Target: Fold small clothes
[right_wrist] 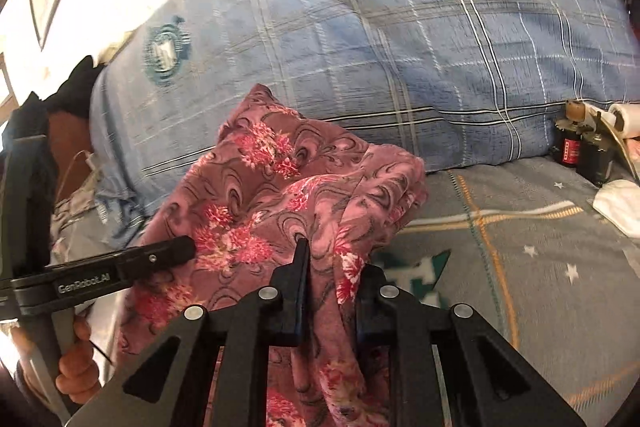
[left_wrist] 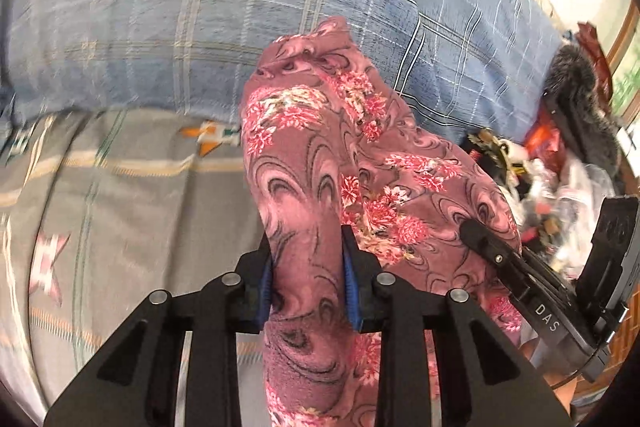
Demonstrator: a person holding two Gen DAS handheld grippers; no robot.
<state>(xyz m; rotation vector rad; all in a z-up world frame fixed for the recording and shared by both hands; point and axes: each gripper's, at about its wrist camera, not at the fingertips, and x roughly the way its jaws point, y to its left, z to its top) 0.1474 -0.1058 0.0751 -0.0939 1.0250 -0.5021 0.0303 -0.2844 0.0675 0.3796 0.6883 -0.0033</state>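
Observation:
A pink floral garment (left_wrist: 320,155) is bunched up over the grey patterned bed sheet (left_wrist: 120,187), in front of a blue plaid pillow (left_wrist: 200,7). My left gripper (left_wrist: 307,267) is shut on a fold of the garment, which passes between its blue pads. My right gripper (right_wrist: 330,267) is shut on another fold of the same garment (right_wrist: 280,187). In the left wrist view the right gripper (left_wrist: 476,231) comes in from the right and touches the cloth. In the right wrist view the left gripper (right_wrist: 176,251) comes in from the left, held by a hand (right_wrist: 76,359).
The blue plaid pillow (right_wrist: 400,47) fills the back. Dark bottles (right_wrist: 584,151) and a white roll (right_wrist: 628,119) stand at the right on the sheet (right_wrist: 520,247). A cluttered pile (left_wrist: 560,167) with a dark furry item (left_wrist: 576,79) lies to the right of the bed.

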